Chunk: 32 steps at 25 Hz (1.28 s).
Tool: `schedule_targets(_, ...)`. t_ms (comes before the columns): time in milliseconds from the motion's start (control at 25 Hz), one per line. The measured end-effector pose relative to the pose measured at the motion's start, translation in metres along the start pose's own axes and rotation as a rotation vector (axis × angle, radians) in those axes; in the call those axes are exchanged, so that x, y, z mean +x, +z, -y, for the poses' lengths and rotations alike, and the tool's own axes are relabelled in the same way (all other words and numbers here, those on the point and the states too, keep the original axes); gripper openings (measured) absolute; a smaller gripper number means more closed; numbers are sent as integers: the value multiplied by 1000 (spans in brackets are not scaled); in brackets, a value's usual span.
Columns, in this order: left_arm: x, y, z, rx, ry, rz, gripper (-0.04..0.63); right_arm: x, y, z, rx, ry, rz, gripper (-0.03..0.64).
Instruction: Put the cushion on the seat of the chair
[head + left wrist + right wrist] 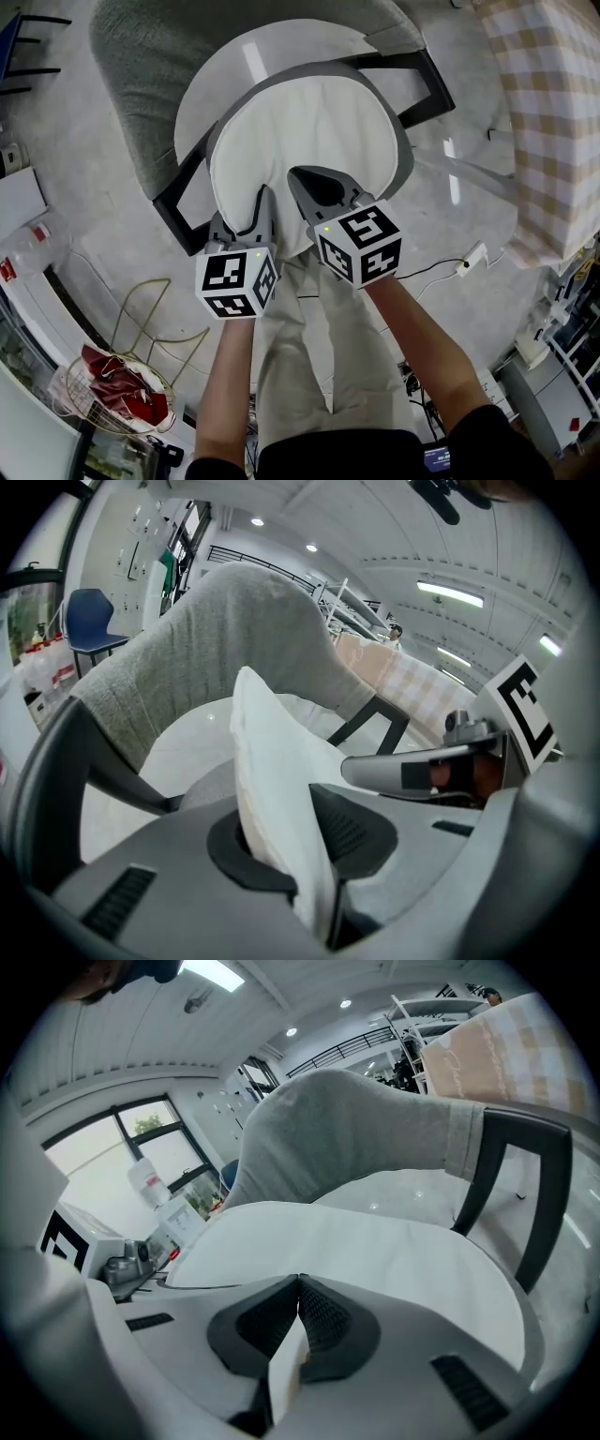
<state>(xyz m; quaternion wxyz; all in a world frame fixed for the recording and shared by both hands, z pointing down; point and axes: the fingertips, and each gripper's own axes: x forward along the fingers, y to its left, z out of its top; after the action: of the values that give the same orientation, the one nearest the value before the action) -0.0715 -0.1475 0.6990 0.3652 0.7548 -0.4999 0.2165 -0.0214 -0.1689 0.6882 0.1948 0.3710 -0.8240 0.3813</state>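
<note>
A round white cushion point(309, 141) with a grey underside hangs over the white seat point(202, 103) of a chair with a grey fabric back point(150, 66). Both grippers hold the cushion by its near edge. My left gripper point(265, 202) is shut on the cushion's point(277, 789) rim, the fabric pinched between its dark pads point(352, 832). My right gripper point(309, 183) is shut on a fold of the cushion point(375, 1251) next to it, pads point(319, 1321) closed with white fabric squeezed between them. The cushion lies nearly flat, its far part over the seat point(412, 1190).
The chair has black arm frames point(422, 89) on both sides. A checked tablecloth point(544, 112) hangs at the right. A wire basket with red cloth point(117, 384) stands at the lower left; a cable and plug point(469, 258) lie on the floor at the right.
</note>
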Motion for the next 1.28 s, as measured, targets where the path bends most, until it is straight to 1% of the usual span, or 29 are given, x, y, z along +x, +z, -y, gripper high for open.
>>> schedule_targets(400,2,-2,-4,-9,-12,2,69,28,-14,-12,-27,32,-57,19)
schedule_targets(640,3,-6,-7,-22,-15,-13,69,37,-21,-12,-16,39,-70,20)
schedule_targets(920,3,-9,-9,-12,13,-12,74,41,-24,-12,-13,47,-73,20)
schedule_targets(1120,3,-10,-13,-2,38,-13,91,43,-27,-12,-18,55,-72,20)
schedule_targets(1280,4,-14,-17,5,57,-32,109,46,-30,-12,-25,54,-76,20)
